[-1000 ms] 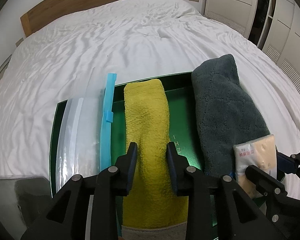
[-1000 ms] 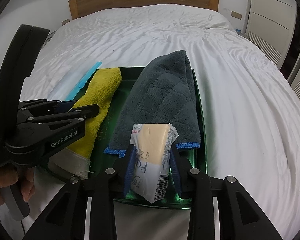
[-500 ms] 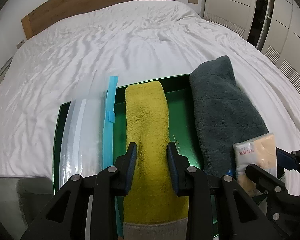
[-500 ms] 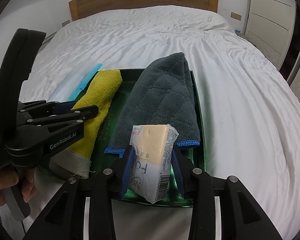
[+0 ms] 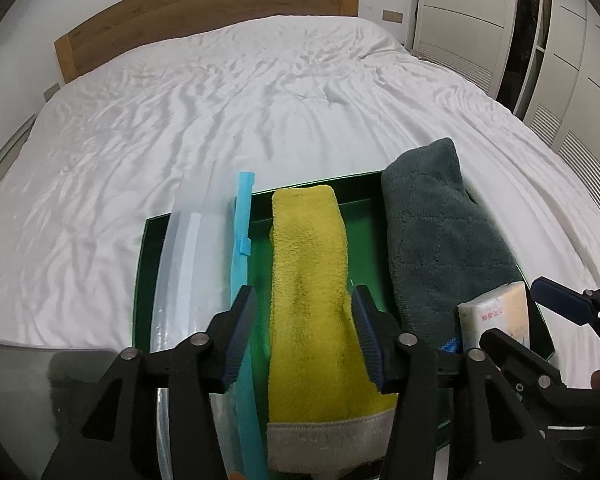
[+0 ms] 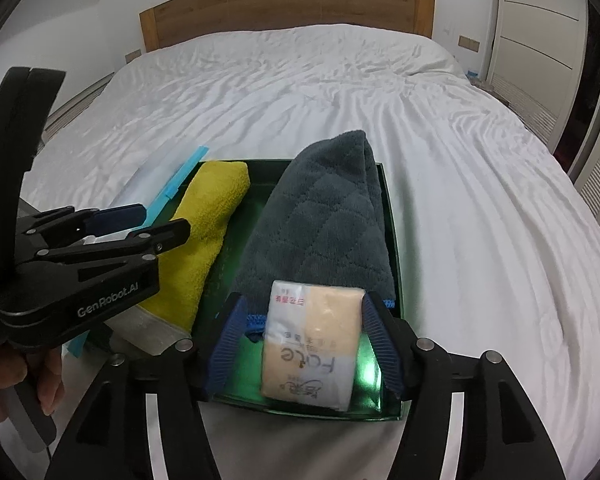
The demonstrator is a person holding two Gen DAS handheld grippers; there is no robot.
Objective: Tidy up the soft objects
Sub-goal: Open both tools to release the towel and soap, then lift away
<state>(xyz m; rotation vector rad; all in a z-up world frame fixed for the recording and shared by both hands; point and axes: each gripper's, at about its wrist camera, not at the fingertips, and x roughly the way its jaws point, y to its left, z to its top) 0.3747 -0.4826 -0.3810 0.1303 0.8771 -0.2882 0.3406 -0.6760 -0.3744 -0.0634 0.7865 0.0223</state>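
- Yellow towel (image 5: 312,280): near end runs under the left gripper (image 5: 304,308) and off the bottom edge; grey hem partly cut.
- Clear zip bag (image 5: 192,280): lower part hidden behind the left gripper's arm, cut by the frame.
- Tissue pack (image 6: 312,344): small print too blurred to read; in the left view the right gripper's finger covers its lower half.
- Grey towel (image 6: 324,224): near hem hidden behind the tissue pack.
- Green tray (image 6: 388,208): floor mostly covered.

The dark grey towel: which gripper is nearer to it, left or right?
Right. The right gripper straddles the tissue pack lying against the dark grey towel; the left gripper straddles the yellow towel beside it. Both jaws are opening.
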